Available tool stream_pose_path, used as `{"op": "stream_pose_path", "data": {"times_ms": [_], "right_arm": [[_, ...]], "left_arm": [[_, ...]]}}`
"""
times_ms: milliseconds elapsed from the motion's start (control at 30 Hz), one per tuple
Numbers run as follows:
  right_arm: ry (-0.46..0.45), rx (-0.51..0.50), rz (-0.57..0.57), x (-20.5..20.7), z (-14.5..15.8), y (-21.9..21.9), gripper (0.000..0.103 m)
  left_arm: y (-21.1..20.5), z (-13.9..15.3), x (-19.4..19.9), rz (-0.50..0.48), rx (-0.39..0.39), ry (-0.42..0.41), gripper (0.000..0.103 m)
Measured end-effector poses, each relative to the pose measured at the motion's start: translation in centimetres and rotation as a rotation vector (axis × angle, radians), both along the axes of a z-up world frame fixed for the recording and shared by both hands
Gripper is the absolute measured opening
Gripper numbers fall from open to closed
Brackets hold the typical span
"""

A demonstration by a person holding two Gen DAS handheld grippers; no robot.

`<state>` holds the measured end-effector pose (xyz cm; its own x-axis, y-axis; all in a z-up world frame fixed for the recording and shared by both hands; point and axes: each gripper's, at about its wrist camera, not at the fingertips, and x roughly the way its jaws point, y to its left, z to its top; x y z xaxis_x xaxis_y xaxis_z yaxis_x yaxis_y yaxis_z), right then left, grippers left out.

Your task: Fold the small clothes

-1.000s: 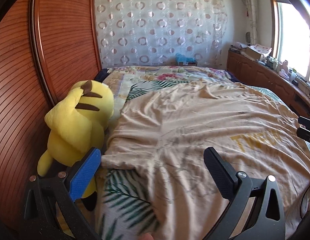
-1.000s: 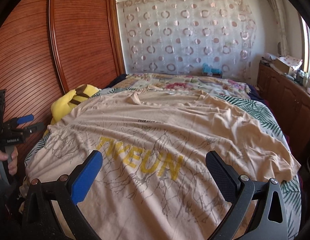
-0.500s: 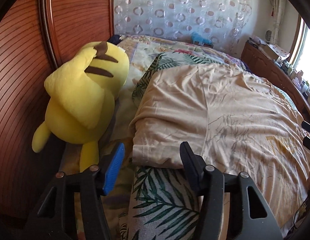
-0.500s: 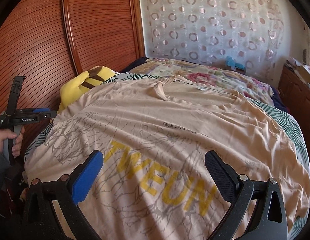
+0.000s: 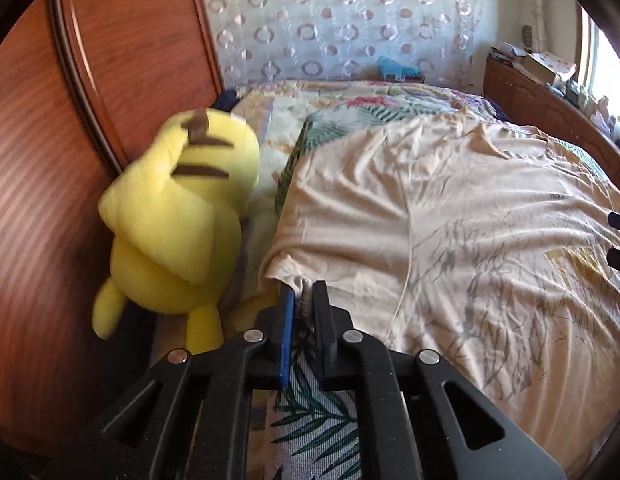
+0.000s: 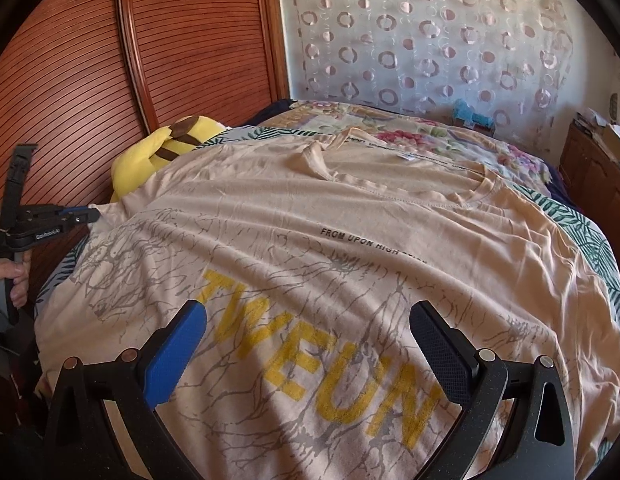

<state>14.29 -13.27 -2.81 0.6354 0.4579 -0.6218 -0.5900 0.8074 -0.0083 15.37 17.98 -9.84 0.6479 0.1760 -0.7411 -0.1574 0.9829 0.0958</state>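
A beige T-shirt (image 5: 449, 220) with yellow letters lies spread face up on the bed, also seen in the right wrist view (image 6: 349, 208). My left gripper (image 5: 303, 286) is at the shirt's left sleeve. Its jaws are closing, and the sleeve's hem is pinched between the blue and the black pad. In the right wrist view this gripper (image 6: 80, 216) meets the sleeve tip at the far left, held by a hand (image 6: 14, 276). My right gripper (image 6: 306, 320) hangs open just above the printed lower part of the shirt, with nothing between its fingers.
A yellow plush toy (image 5: 178, 220) leans against the brown slatted wardrobe door (image 5: 70, 120), just left of the sleeve. The leaf-print bed cover (image 5: 317, 420) shows under the shirt. A wooden cabinet (image 5: 549, 108) with clutter runs along the right by the window.
My left gripper moved left and forward to the sleeve and its jaws closed from wide open onto the hem. The right gripper drifted over the shirt and stayed open.
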Motion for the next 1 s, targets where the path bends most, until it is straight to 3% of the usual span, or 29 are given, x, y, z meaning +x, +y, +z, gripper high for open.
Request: {"op": "stream_pose_path", "data": {"times_ms": [167,300,433,567,667,900,1000], "right_arm": [[0.007,0.014,-0.008,-0.1,-0.3,0.1,0.101],[0.022,0.028,-0.032,0.1,-0.6,-0.2,0.100],[0.043,0.058,-0.050,0.4,-0.6,-0.9,0.099],[0.055,0.069,-0.051,0.5,-0.7,-0.8,0.099],[0.053,0.058,-0.045,0.3,-0.9,-0.5,0.099],[0.053,0.026,-0.024,0.5,-0.7,0.1,0.099],[0.042,-0.004,0.004,0.1,-0.5,0.7,0.099]], "left_arm": [[-1.3,2.7,0.5,-0.057,-0.005,-0.065,0.009],[-4.7,5.0,1.9,-0.174,-0.046,-0.114,0.009],[-8.8,5.8,2.4,-0.312,-0.103,-0.111,0.009],[-10.8,5.4,2.1,-0.348,-0.097,-0.098,0.010],[-10.1,4.8,1.7,-0.326,-0.083,-0.081,0.021],[-6.9,3.8,0.0,-0.240,-0.144,-0.081,0.079],[-5.1,2.5,-0.5,-0.201,-0.160,-0.058,0.079]]}}
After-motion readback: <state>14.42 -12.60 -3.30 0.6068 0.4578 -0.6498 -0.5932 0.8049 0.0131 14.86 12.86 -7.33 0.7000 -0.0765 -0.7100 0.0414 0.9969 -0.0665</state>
